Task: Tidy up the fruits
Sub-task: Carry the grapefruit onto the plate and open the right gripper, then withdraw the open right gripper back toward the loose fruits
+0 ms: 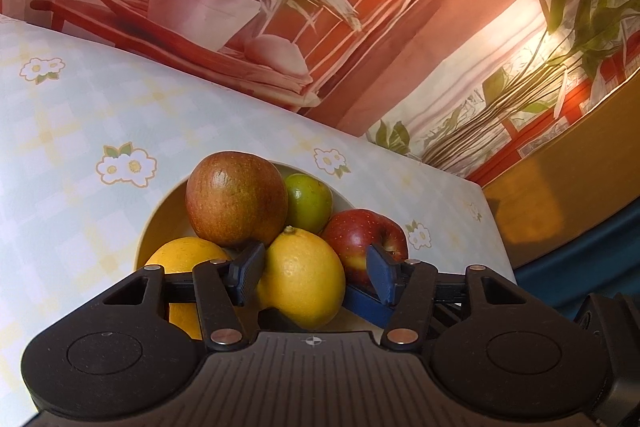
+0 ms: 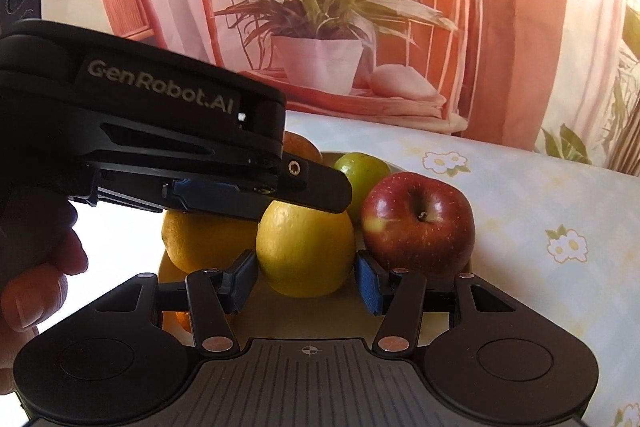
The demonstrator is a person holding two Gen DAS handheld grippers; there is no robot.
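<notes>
Flowered tablecloth point(image 1: 80, 115) — fruit bowl point(image 1: 160, 211) sits on it.

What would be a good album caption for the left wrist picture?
Left gripper with blue pads flanking a yellow lemon among apples, a lime and an orange in a cream bowl.

hand-held gripper point(image 1: 311, 273): left one, jaws apart, straddling the lemon
lemon point(image 1: 301, 277): yellow, between the blue pads; pad contact unclear
bowl point(image 1: 160, 211): pale, on the surface, holds all the fruit
brown-red apple point(image 1: 236, 199): on top of the pile, behind lemon
lime point(image 1: 308, 202): green, at the back
red apple point(image 1: 364, 241): right of lemon
orange point(image 1: 182, 263): left, partly hidden by gripper
surface point(image 1: 80, 155): checked cloth with daisy print
</notes>
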